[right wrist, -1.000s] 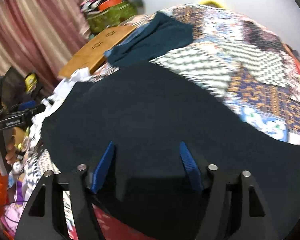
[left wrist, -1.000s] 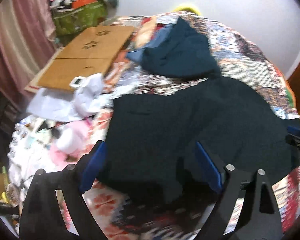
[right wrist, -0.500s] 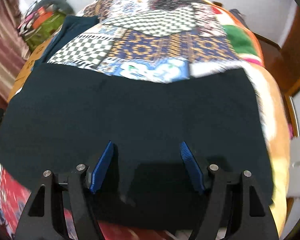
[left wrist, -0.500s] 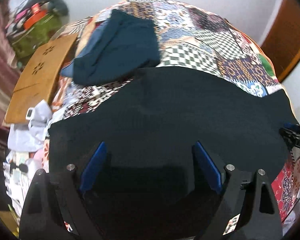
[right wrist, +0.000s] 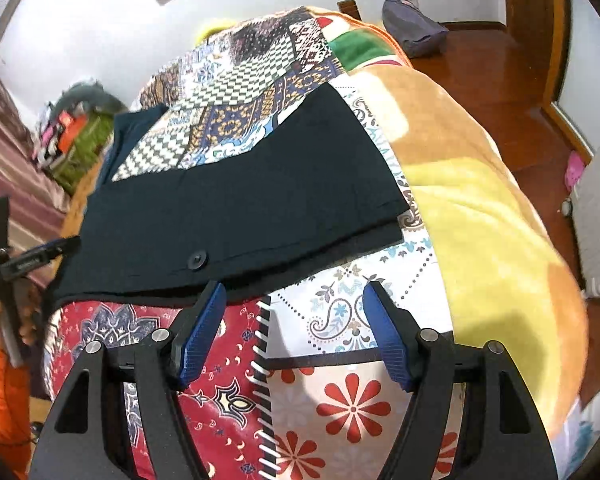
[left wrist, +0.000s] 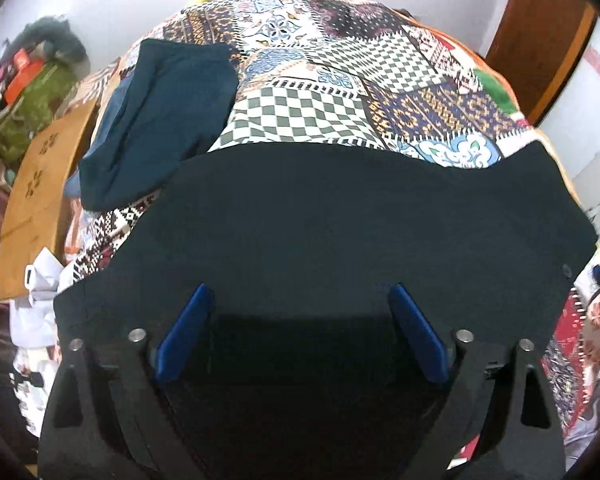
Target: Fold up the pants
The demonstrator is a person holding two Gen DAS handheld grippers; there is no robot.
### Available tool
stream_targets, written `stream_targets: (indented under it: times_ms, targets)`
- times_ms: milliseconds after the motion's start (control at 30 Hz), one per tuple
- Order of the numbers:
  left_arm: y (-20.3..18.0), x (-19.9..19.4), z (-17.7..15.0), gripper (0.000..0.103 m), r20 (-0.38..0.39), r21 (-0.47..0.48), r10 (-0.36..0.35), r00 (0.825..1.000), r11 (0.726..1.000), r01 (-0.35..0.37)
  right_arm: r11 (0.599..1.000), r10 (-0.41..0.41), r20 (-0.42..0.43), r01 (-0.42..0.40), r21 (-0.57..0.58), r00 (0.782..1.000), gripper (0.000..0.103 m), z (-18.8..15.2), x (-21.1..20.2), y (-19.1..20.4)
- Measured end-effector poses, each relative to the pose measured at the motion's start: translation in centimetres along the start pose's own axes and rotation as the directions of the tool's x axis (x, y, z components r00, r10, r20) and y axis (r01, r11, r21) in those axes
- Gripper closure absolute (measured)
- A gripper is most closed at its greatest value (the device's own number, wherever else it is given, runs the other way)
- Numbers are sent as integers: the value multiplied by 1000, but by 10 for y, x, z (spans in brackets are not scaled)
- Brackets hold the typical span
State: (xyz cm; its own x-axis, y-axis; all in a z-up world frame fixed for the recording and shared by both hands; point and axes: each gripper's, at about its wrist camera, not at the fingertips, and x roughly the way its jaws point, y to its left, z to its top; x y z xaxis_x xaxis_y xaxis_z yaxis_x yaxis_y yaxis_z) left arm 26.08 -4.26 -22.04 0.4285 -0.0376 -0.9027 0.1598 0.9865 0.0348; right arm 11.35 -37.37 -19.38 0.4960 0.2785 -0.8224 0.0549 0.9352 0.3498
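Pants (right wrist: 236, 208), dark navy, flat and doubled over on patchwork quilt (right wrist: 340, 312)

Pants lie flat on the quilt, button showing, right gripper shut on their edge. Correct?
Not quite. The right gripper is open, its fingers apart over the quilt just off the pants edge, gripping nothing. The right wrist view shows it. Pants flat, button showing: correct.

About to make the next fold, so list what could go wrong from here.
1. The dark pants lie with their layered edges offset at the right end; folding now may lock that in.
2. The left gripper, jaws just widened, hangs over mid-fabric and may pinch one layer only.
3. The right gripper is open over the patchwork bedspread and might catch it.
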Motion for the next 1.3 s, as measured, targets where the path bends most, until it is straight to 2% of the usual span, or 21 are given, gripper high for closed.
stream_targets:
  times_ms: [100,267,367,433,467,500,700,800,967,1167,1300]
  targets:
    - [-13,2,0,7,19,40,12,1000,999,-13,998,26,33,-28,51,999,36,6,5,-6]
    - [-21,6,3,7,12,32,-25,1000,999,25,990,43,108,-57,127,993,36,19,15,-12]
    - [-21,9,6,7,-4,-2,-64,998,998,64,987,16,155,-40,154,988,54,26,17,-15]
    - [-22,10,6,7,-7,-11,-75,997,997,74,986,-4,158,-22,165,987,75,33,21,-18]
    - [-23,10,5,7,-4,-4,-74,997,997,74,986,-2,152,-24,166,988,81,35,23,-20]
    - [-24,9,5,7,-1,2,-71,997,997,71,986,4,143,-28,164,990,92,38,24,-22]
    - [-23,7,3,7,3,8,-80,997,997,80,985,-14,200,-22,172,980,94,43,12,-40]
    - [-20,1,0,7,13,15,-72,997,997,72,989,-28,219,-5,147,975,94,46,5,-32]
    - [-12,-18,-6,7,55,-2,-73,996,997,74,993,9,282,-42,111,959,94,61,-15,-12]
    - [14,-48,-16,7,133,-72,-81,988,993,92,996,79,359,-85,0,930,94,79,-40,34]
    - [35,-64,-25,7,189,-103,-40,981,993,60,989,148,381,-132,-67,913,94,92,-49,69]
